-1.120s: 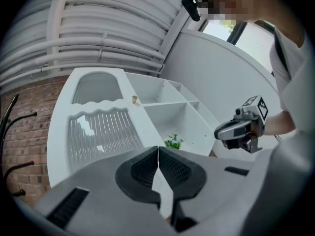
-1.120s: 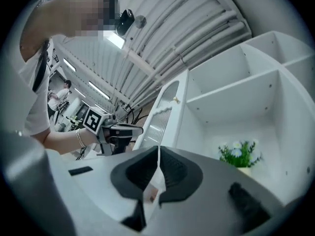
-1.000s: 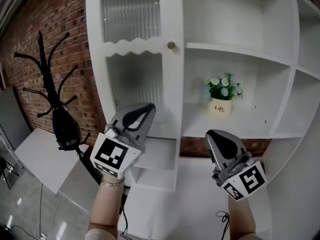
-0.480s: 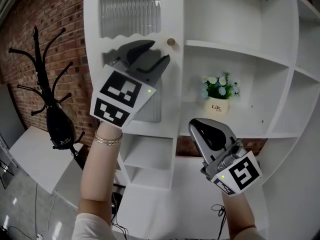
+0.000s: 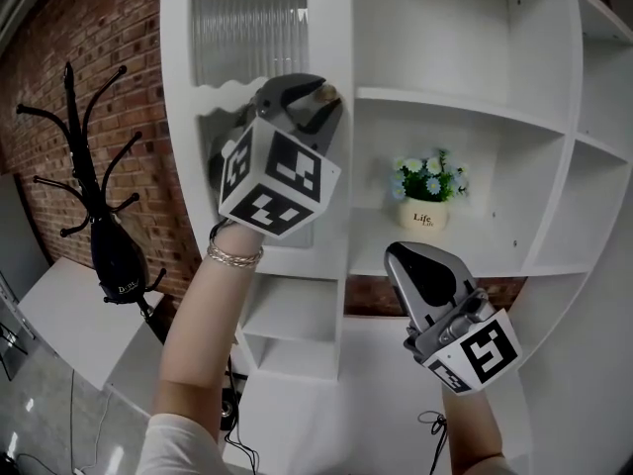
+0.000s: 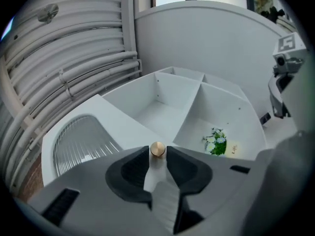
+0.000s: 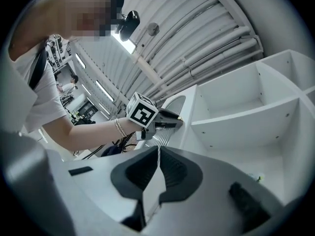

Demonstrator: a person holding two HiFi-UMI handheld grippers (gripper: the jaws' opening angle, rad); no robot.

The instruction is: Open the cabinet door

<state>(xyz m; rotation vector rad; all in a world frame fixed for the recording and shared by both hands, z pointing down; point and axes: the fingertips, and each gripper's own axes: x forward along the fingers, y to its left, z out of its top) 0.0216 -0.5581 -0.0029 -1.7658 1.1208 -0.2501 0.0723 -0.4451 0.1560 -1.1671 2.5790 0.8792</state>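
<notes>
While the left gripper (image 5: 318, 99) clasps it, brass knob (image 6: 157, 149) half-hidden in head view.

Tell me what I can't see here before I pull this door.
- What stands behind the door: blurred by its ribbed glass, head view.
- Door's lower panel: covered by the left gripper, head view.
- Door's top: cut off by the upper edge, head view.
- Stem of the knob: hidden behind its head, left gripper view.
</notes>
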